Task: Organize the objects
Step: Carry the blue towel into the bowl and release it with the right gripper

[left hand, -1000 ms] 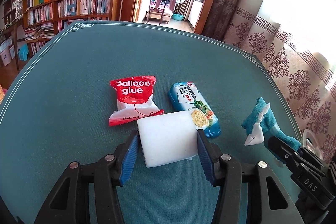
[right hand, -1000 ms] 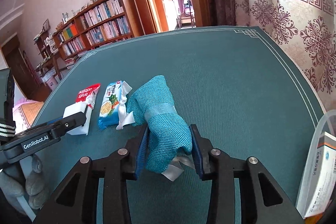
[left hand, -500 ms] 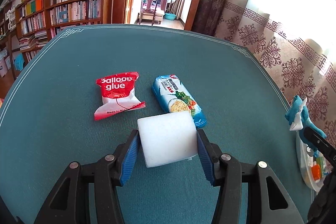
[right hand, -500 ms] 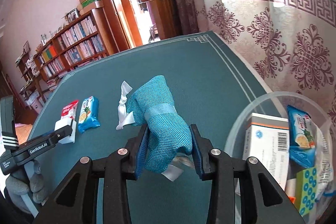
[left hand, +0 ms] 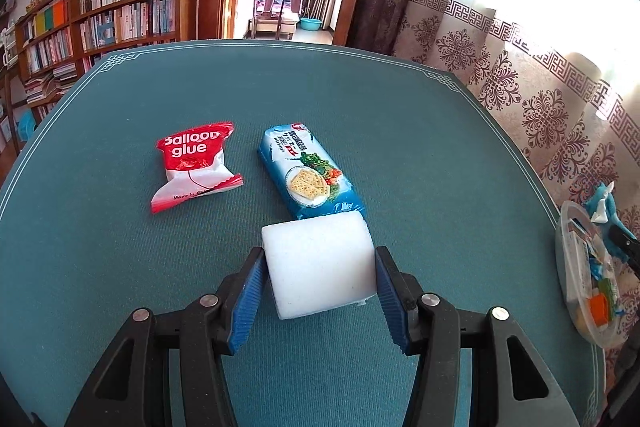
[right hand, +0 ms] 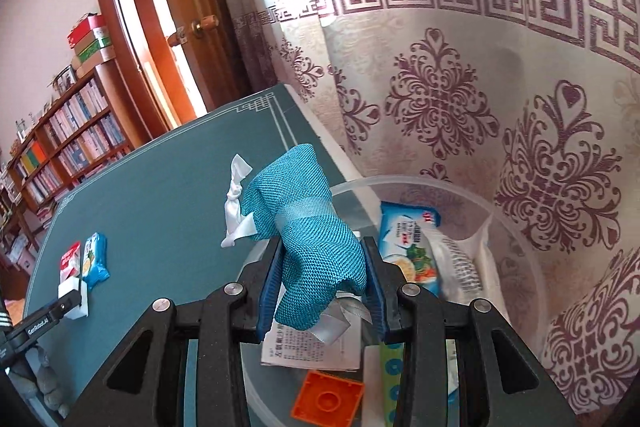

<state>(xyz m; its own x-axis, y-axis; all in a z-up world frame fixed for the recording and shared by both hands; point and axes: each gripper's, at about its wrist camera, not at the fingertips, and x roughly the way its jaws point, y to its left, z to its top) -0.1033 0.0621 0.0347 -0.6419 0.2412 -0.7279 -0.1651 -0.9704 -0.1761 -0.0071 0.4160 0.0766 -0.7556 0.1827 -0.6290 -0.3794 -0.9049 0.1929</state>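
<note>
Both grippers loaded | white sponge [left hand: 318,263] between left fingers [left hand: 250,297] | teal cloth [right hand: 316,255] between right fingers [right hand: 270,281]

Bright window glare, fisheye-warped edges

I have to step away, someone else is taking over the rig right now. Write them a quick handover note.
Right tool: shut on the teal cloth bundle, held over the clear tub at the table's right edge; not released.
Left tool: shut on the white foam block, low over the table.
Done: tub already holds a cracker pack, a box, an orange brick and more.
Left: drop the cloth, bring the foam, then the Balloon glue packet and blue cracker pack.
</note>
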